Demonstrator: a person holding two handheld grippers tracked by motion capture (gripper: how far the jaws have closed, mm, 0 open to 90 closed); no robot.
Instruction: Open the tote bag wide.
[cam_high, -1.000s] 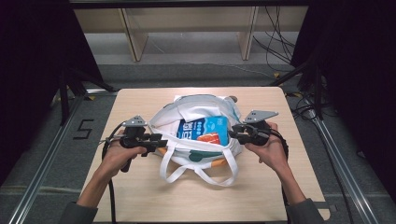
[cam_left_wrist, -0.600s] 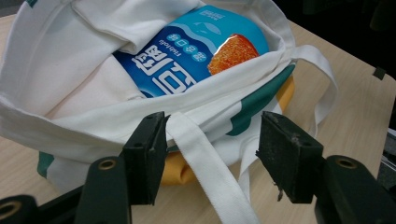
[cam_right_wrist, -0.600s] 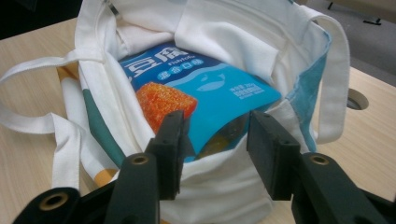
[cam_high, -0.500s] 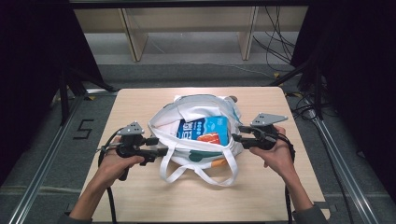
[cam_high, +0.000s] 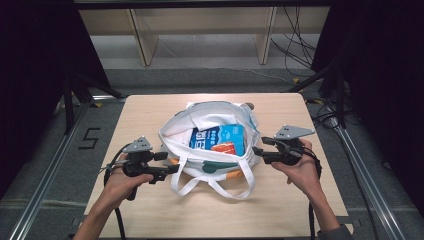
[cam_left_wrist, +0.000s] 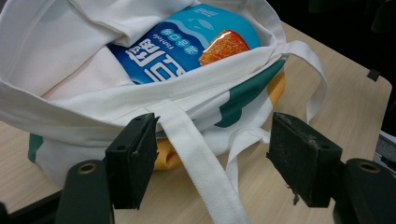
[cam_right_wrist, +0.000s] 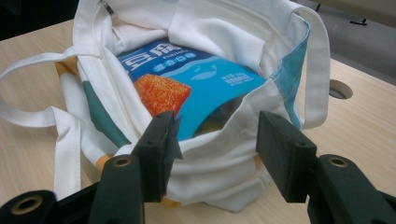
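flanking the tote bag (cam_high: 210, 150), both claws just opened.

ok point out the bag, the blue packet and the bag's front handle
bag (cam_high: 210, 111): high view, white back wall
blue packet (cam_high: 220, 136): high view, light blue upper face
front handle (cam_high: 212, 183): high view, white loop lying on the table
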